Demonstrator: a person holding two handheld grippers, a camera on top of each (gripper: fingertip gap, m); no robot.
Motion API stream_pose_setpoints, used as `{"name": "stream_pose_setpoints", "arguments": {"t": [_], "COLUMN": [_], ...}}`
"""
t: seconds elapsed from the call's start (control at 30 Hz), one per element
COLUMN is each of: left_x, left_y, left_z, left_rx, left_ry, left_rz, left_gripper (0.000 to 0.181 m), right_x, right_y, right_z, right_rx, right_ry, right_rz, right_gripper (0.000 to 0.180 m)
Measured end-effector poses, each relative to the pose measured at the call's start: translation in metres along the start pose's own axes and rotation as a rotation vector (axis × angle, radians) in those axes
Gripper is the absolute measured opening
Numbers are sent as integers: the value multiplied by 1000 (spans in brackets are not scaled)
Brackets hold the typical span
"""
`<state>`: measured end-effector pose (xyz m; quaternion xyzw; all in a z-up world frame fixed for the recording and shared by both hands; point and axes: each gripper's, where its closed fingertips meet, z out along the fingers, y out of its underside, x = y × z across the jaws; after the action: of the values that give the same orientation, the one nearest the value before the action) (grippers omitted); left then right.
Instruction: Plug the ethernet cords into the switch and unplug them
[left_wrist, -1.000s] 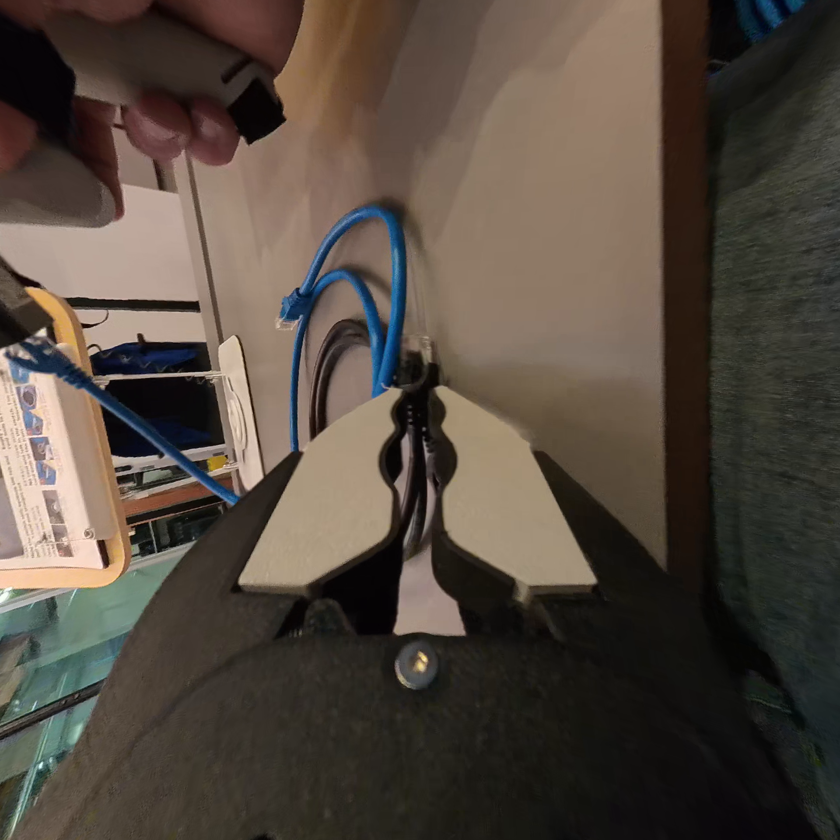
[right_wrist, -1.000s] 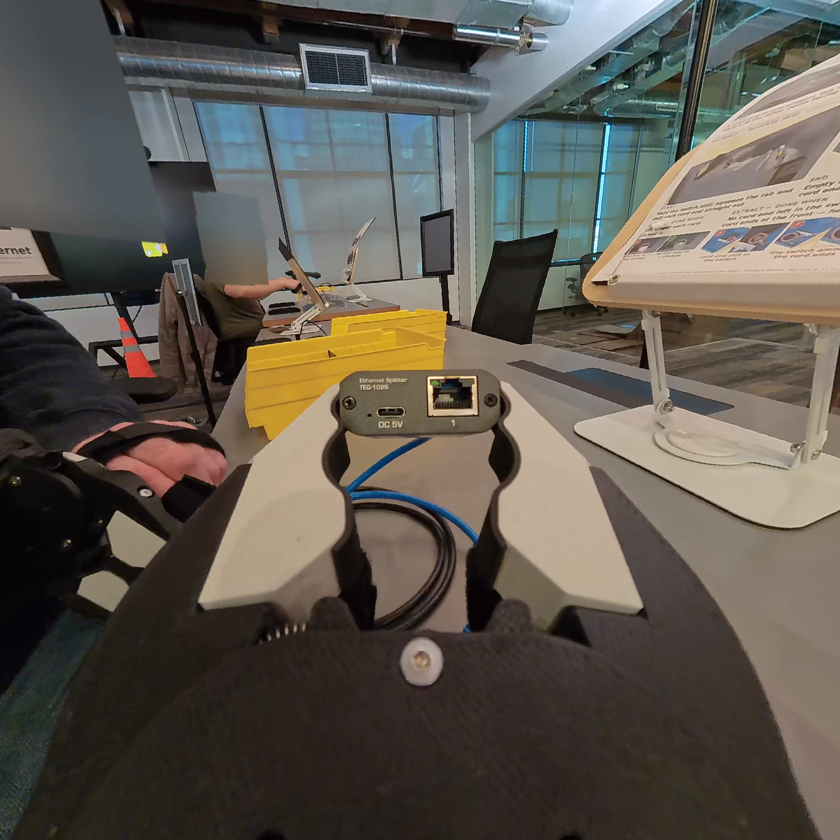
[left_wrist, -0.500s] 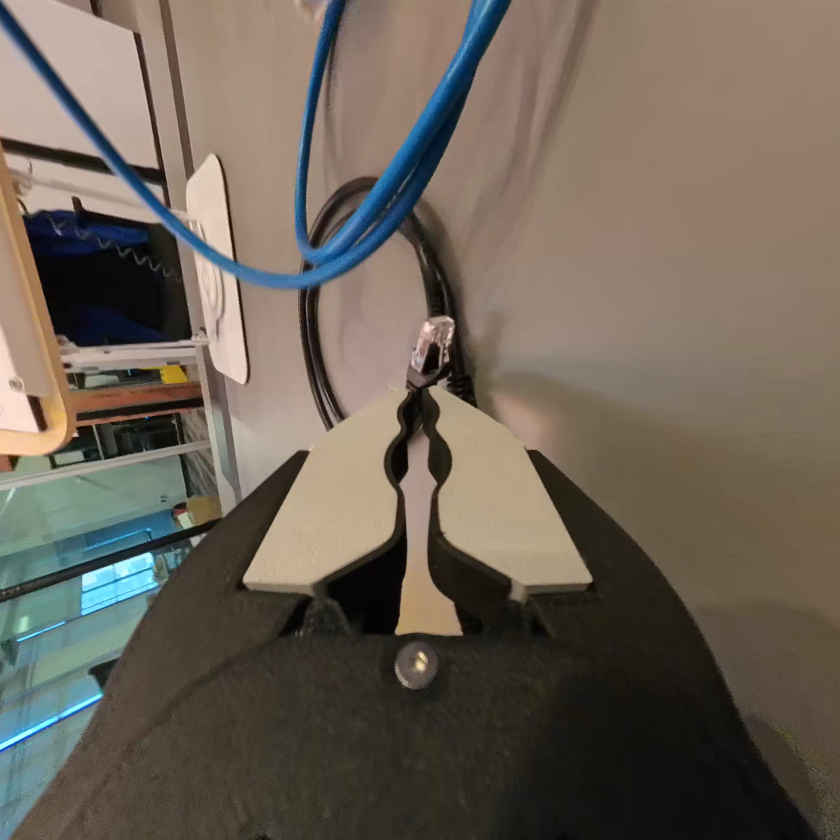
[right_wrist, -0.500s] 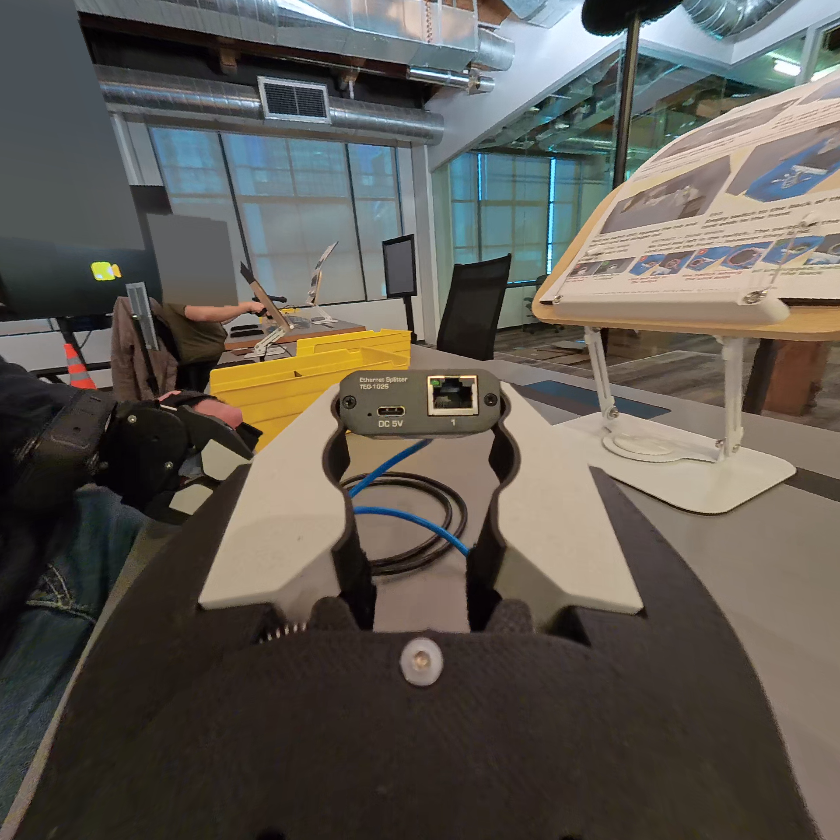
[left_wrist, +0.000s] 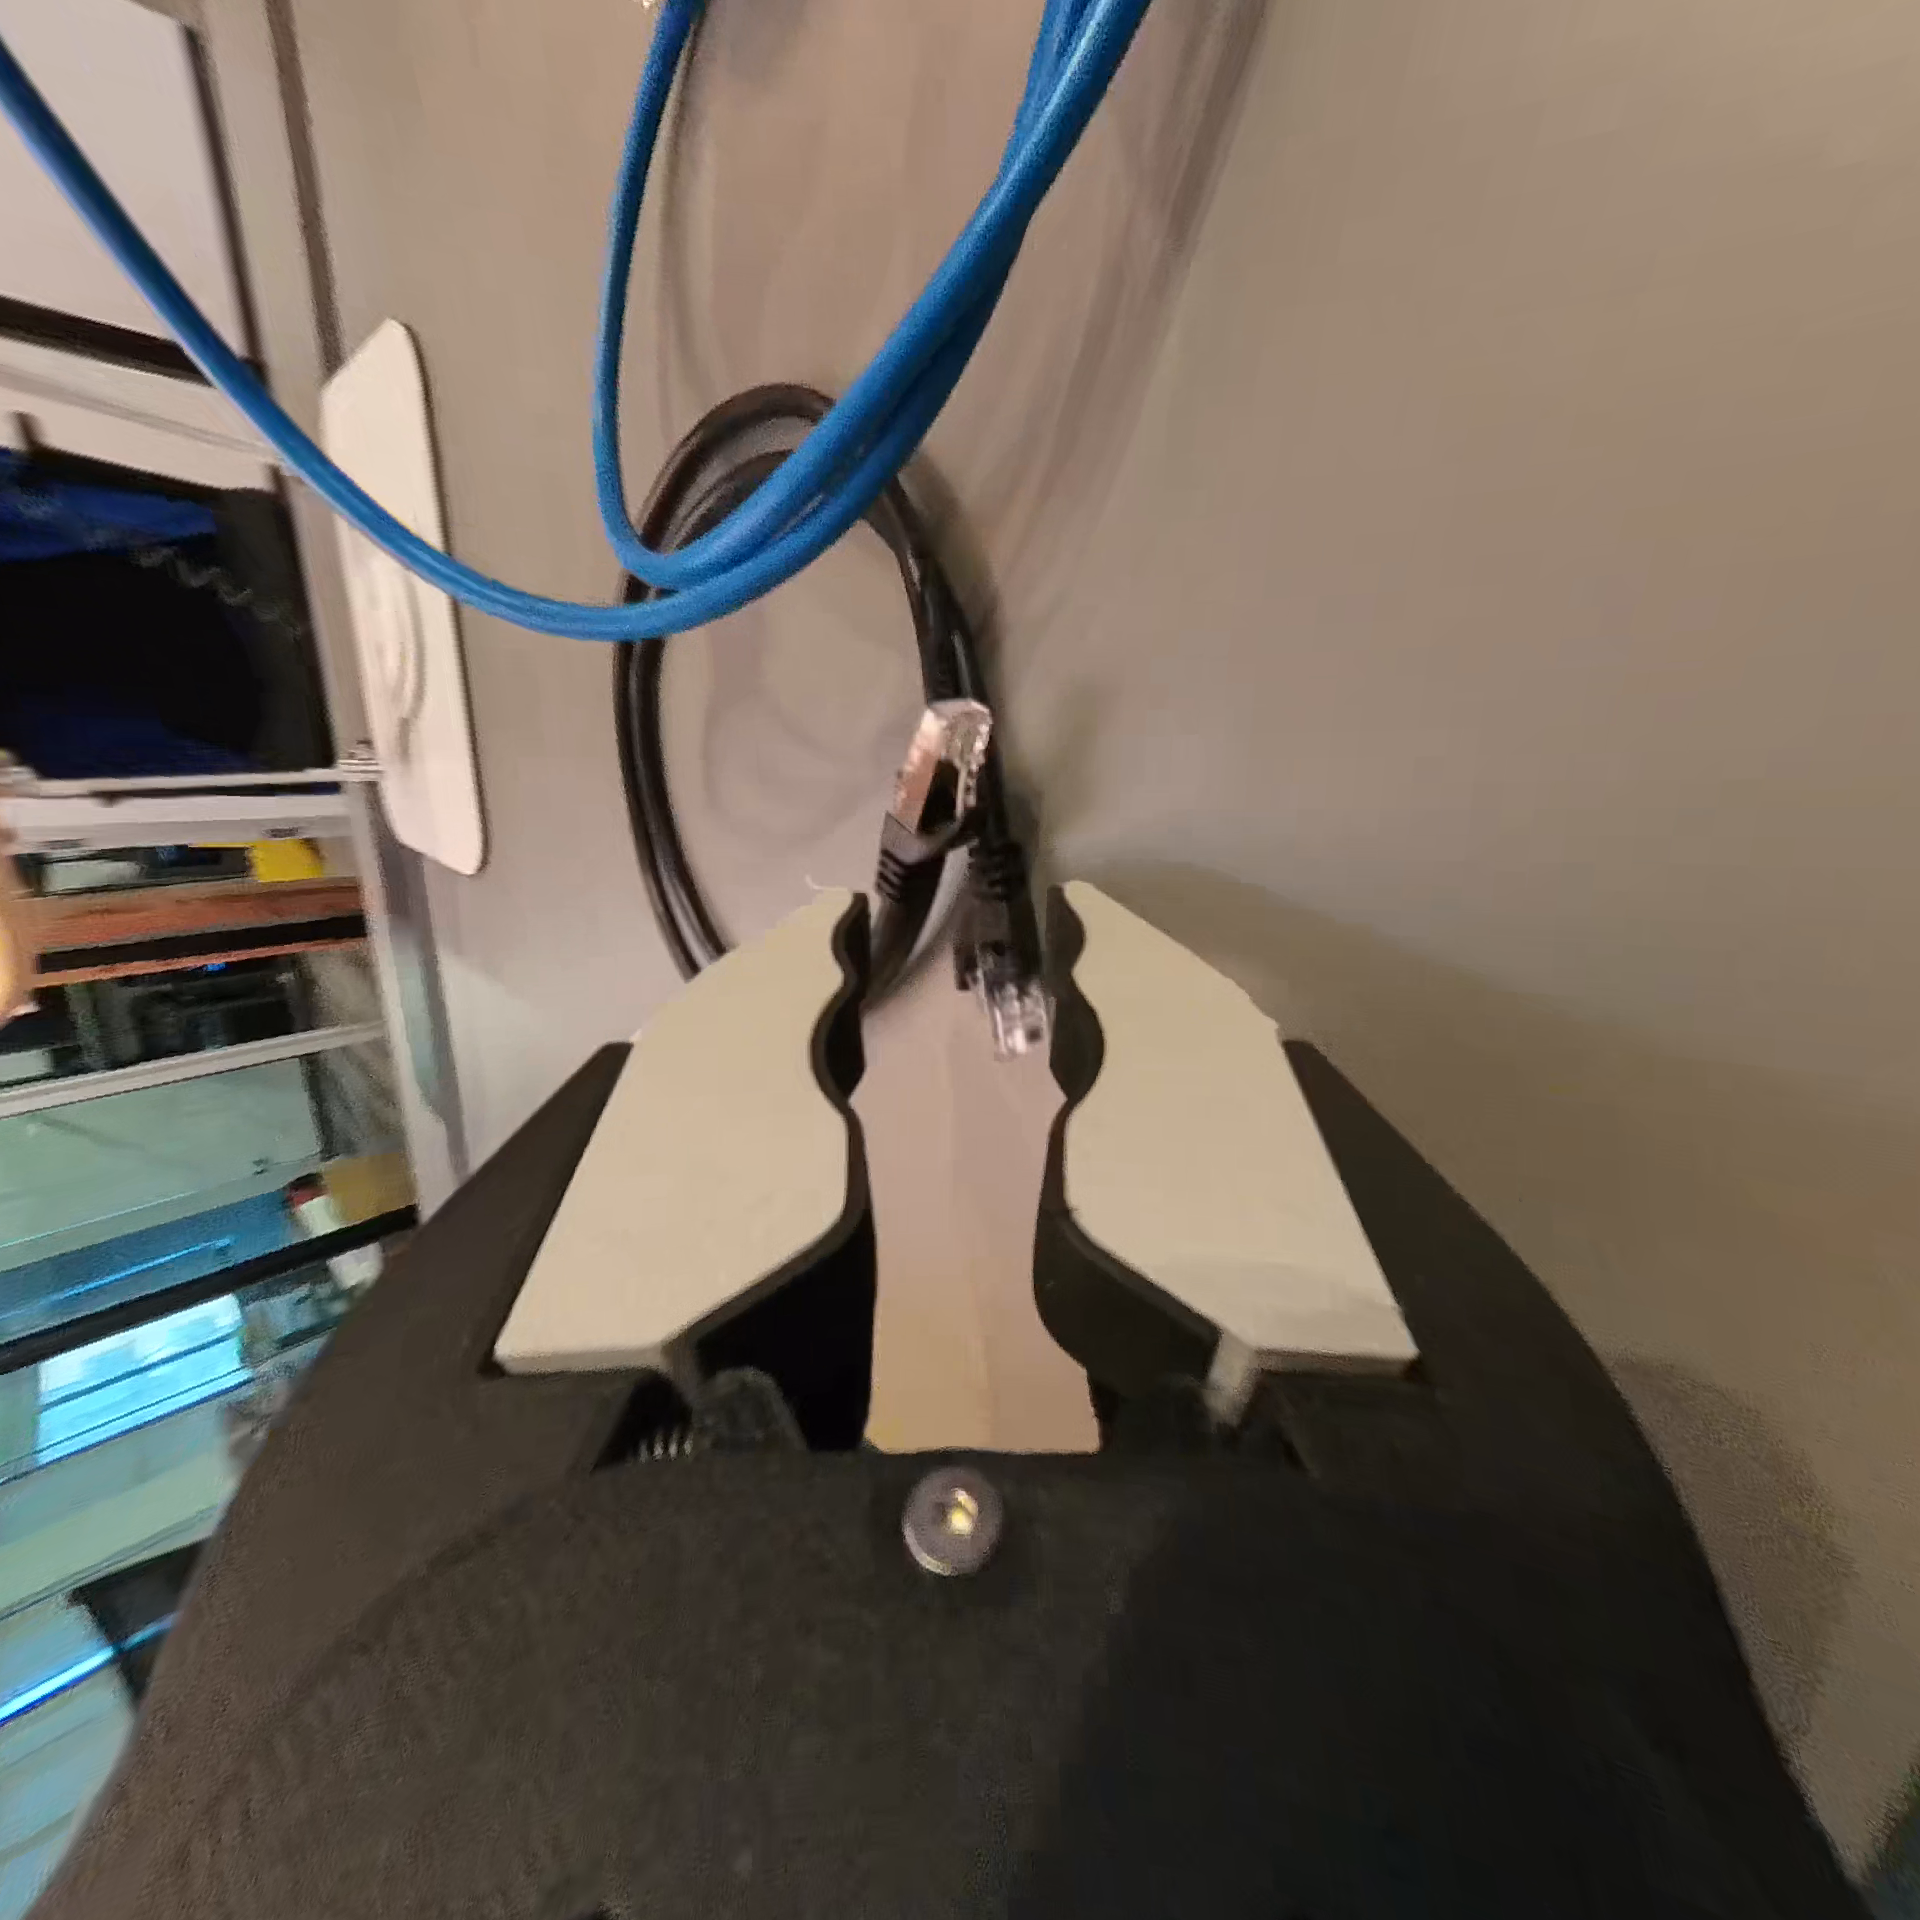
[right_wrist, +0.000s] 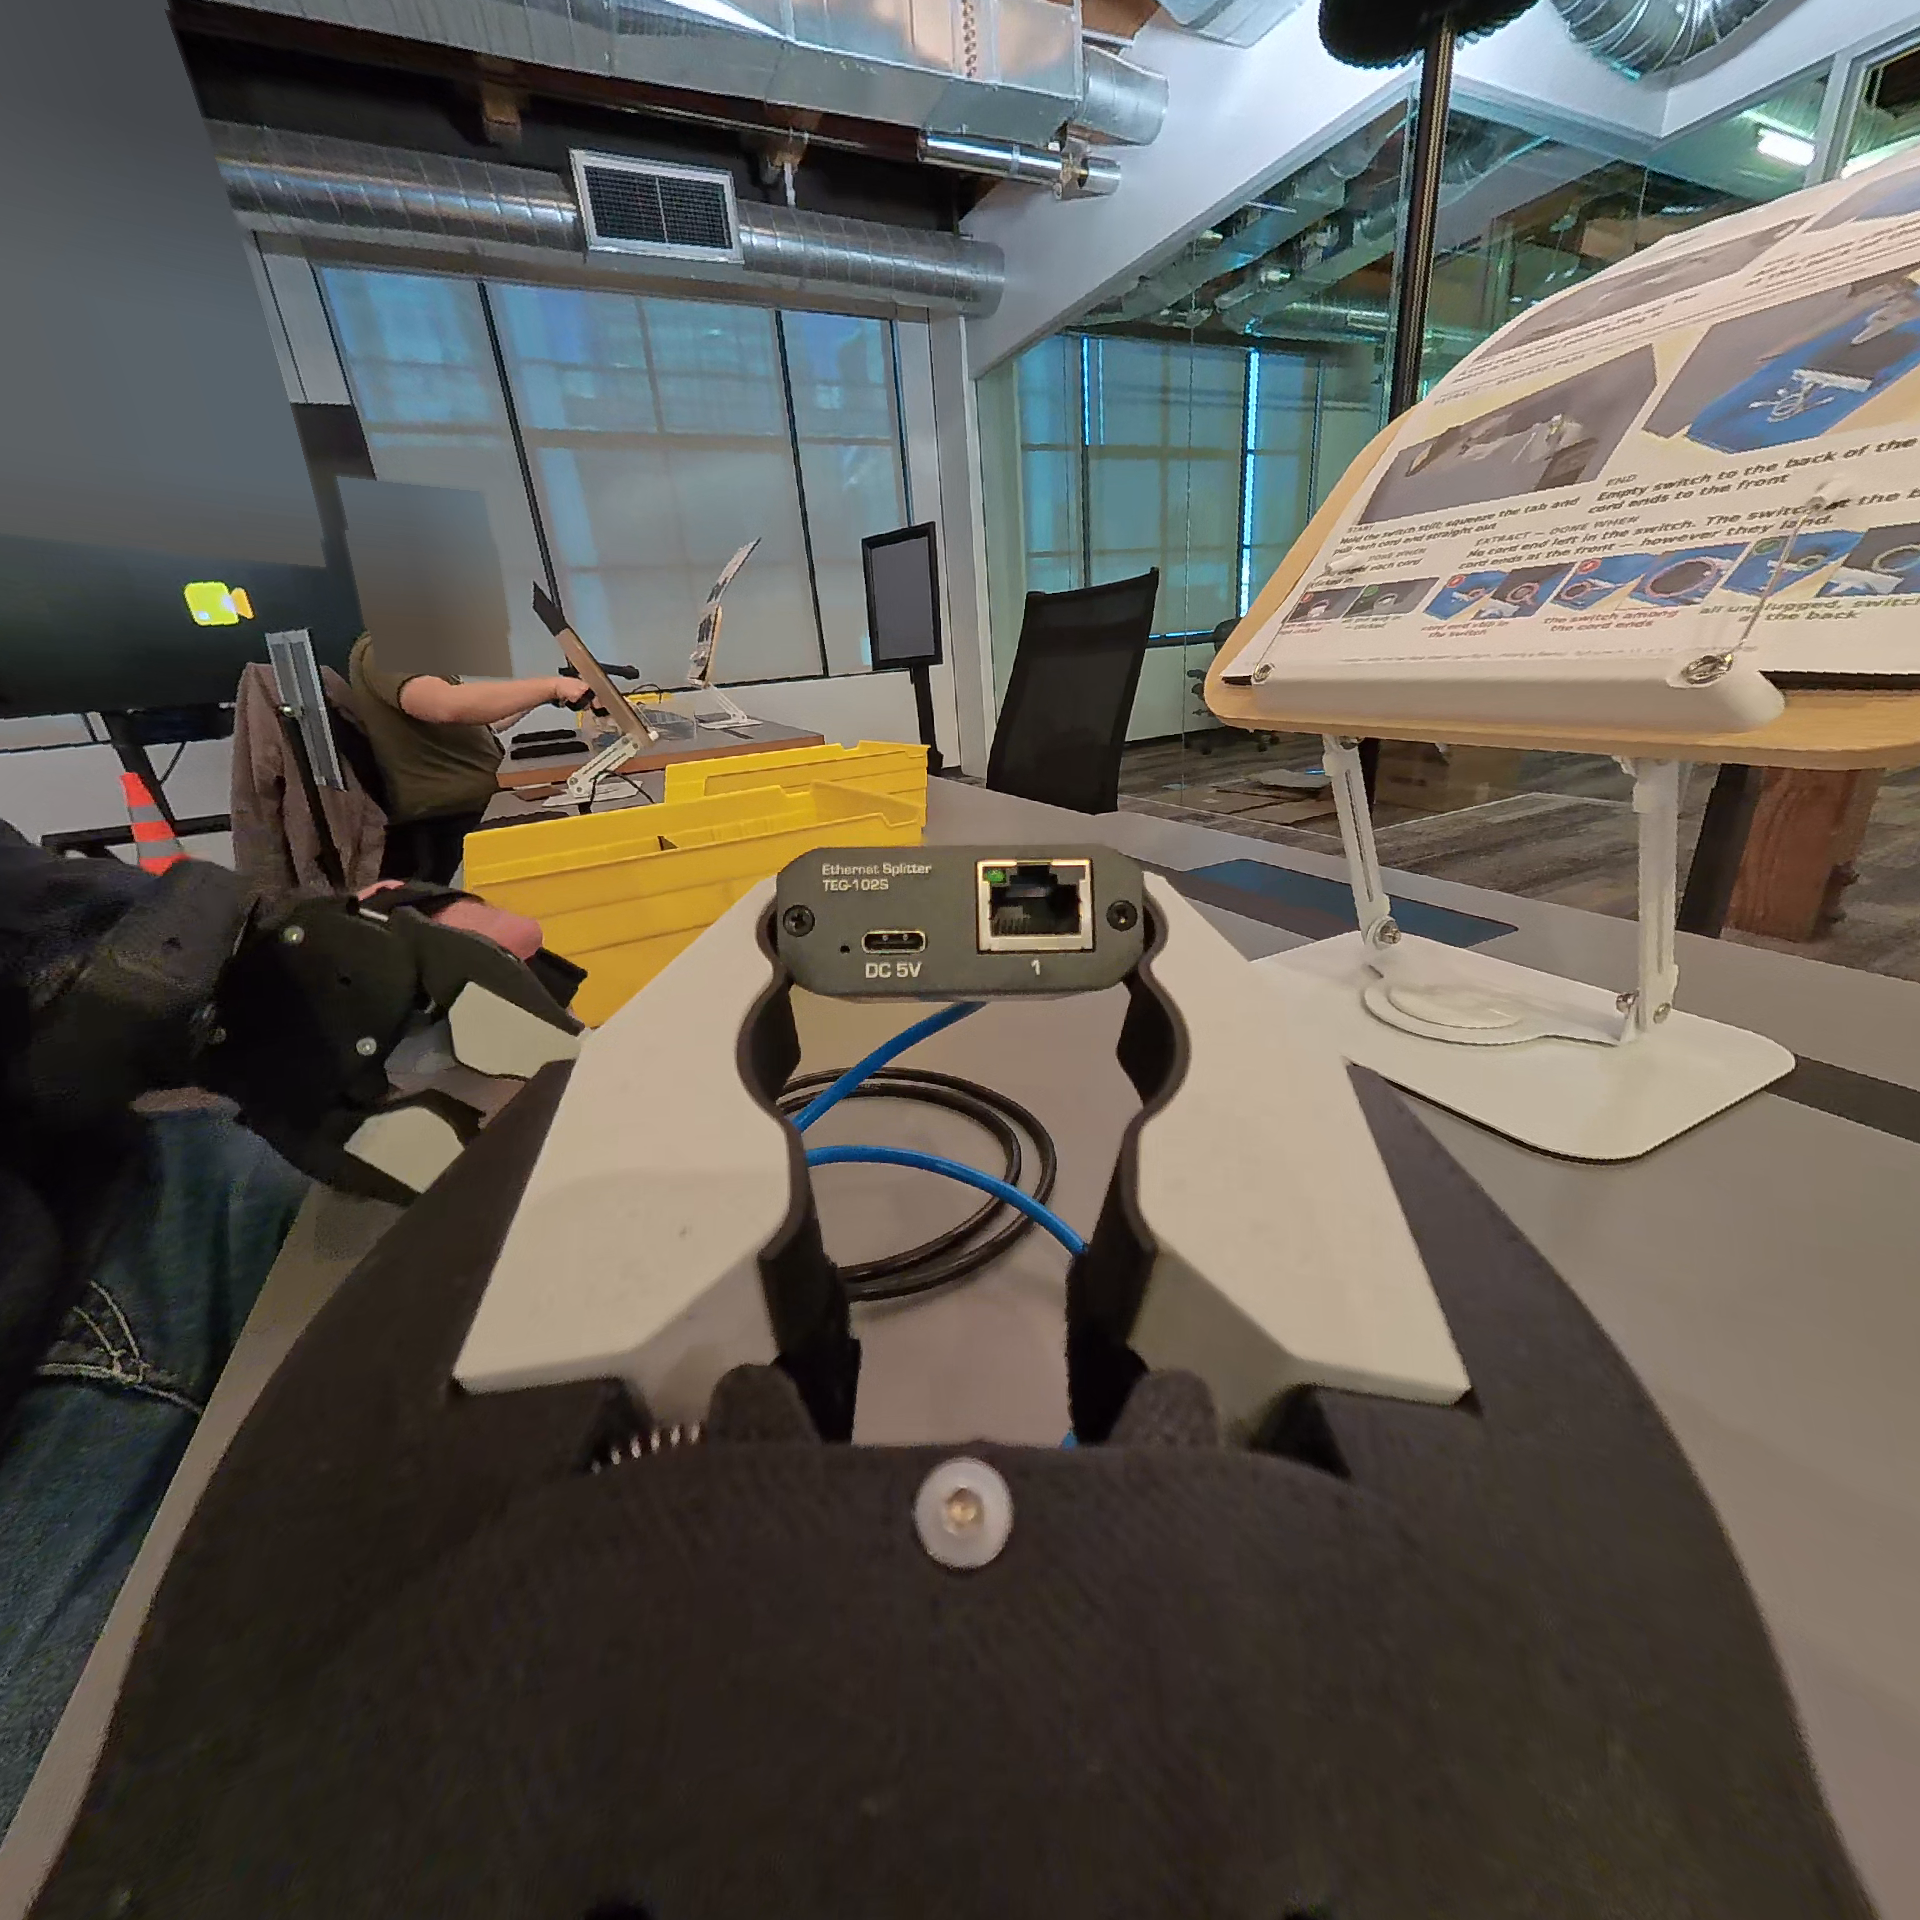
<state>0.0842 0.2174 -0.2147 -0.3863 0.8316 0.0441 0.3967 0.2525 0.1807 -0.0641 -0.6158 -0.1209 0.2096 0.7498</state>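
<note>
Two grippers, two cords and one switch were on record at this moment.

Left gripper (left_wrist: 951, 971): fingers stood apart with bare table between them; half a second before they had been pressed together on the black cord just behind its metal-shelled plug. That plug (left_wrist: 933, 774) now stood free beyond the tips, unheld. A second, clear plug (left_wrist: 1010, 1013) of the same black cord (left_wrist: 644, 769) hung in the gap between the tips; whether it touched either finger could not be told.

Right gripper (right_wrist: 958, 935): fingers clamped on the two sides of the switch (right_wrist: 958, 920), lifted above the grey table (right_wrist: 1662, 1299), port face toward the camera. Its one visible ethernet port (right_wrist: 1034, 904) was empty. The left gripper (right_wrist: 499, 1013) sat well to the side of it, near the table's edge.

Blue cord (left_wrist: 862, 436): draped in loops over the black coil in the left wrist view; one run passed beneath the switch in the right wrist view.

Reading: the release left no cord in hand. The black plug was probably let go for a better hold, so a fresh grasp would be needed before any insertion.

Also present: document stand (right_wrist: 1538, 1049), yellow bins (right_wrist: 665, 883).
</note>
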Motion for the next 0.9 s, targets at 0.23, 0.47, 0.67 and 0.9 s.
{"name": "stream_pose_setpoints", "arguments": {"t": [0.23, 0.47, 0.67, 0.9], "left_x": [-15, -23, -29, -41], "left_y": [4, -4, -8, -7], "left_z": [21, 25, 38, 36], "left_rx": [-62, -13, -7, 8], "left_ry": [-135, -197, -165, -83], "left_rz": [-2, -9, -36, -91], "left_gripper": [18, 25, 18, 16], "right_x": [-1, -2, -2, -2], "right_y": [-2, -2, -2, -5], "right_z": [0, 1, 0, -1], "right_rx": [6, 6, 9, 20], "right_ry": [-4, -9, -7, -5], "right_rz": [-4, -5, -5, -6], "right_gripper": [61, 61, 61, 61]}}
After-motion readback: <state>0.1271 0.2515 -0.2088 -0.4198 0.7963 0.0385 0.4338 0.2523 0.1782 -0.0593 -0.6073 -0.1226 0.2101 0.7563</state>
